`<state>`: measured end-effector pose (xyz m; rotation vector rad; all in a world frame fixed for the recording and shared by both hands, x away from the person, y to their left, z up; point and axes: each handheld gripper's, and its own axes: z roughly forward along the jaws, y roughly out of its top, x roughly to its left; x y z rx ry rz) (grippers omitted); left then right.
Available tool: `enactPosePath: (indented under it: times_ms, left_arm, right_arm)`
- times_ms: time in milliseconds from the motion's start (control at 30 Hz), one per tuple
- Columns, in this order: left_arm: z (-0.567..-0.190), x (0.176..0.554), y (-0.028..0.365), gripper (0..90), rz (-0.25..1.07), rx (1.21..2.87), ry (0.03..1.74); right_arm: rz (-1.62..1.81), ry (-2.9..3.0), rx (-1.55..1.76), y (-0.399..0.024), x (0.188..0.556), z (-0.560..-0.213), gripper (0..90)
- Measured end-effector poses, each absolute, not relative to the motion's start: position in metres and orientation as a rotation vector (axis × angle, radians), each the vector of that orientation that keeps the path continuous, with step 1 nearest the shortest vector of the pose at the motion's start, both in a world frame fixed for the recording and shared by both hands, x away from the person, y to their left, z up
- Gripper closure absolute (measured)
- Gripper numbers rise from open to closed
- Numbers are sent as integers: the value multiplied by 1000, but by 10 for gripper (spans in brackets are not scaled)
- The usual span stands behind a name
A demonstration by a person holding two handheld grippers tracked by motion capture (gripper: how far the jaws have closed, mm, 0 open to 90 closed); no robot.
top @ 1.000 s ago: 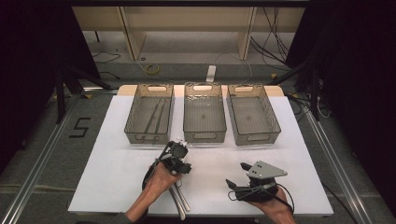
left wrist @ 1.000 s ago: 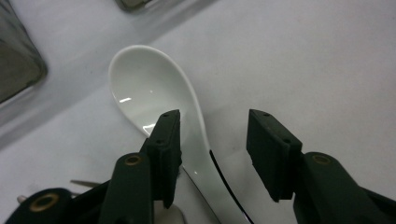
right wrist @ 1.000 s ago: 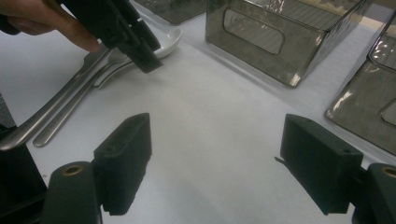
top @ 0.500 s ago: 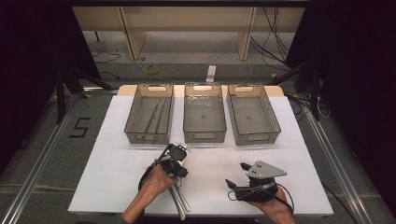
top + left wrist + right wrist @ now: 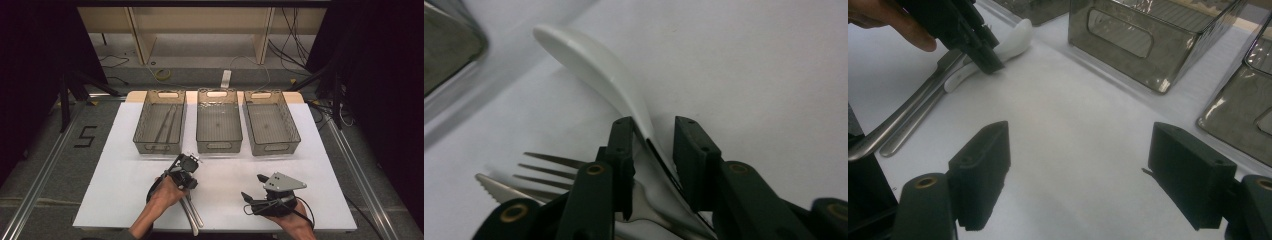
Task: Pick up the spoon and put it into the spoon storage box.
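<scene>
A white spoon (image 5: 594, 65) lies on the white table on top of a metal fork (image 5: 549, 167) and a serrated knife (image 5: 499, 187). My left gripper (image 5: 654, 135) points down at it, and its jaws have just been closing. The spoon's handle runs between them, against the left jaw, with a gap at the right jaw. In the high view the left gripper (image 5: 186, 186) is at the front middle, with metal handles (image 5: 192, 215) trailing toward the front edge. My right gripper (image 5: 252, 186) rests to its right, wide open and holding nothing (image 5: 1080, 165). Its view shows the spoon (image 5: 1015, 35) under the left gripper (image 5: 983, 57).
Three smoky see-through bins stand in a row at the back: left (image 5: 141, 117), middle (image 5: 218, 145) and right (image 5: 295, 125). The left one holds thin long items. The nearest bin wall (image 5: 1120, 40) is just beyond the right gripper. Bare white table (image 5: 225, 172) lies between the two grippers.
</scene>
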<state>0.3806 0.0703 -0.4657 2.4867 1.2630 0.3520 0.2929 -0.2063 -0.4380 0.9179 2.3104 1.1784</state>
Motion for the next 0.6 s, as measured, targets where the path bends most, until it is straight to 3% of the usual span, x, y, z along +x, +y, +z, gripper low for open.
enactPosePath:
  times_ms: [133,300,600]
  left_arm:
    - [-466,383,74,735,334,2458,1275]
    - [-467,385,70,834,283,2426,1264]
    - [-462,385,69,840,268,2380,1219]
  right_arm:
    - [1180,2309,919,-206,293,-438,258]
    - [1181,2307,921,-206,294,-438,258]
    - [1185,2303,926,-208,294,-437,258]
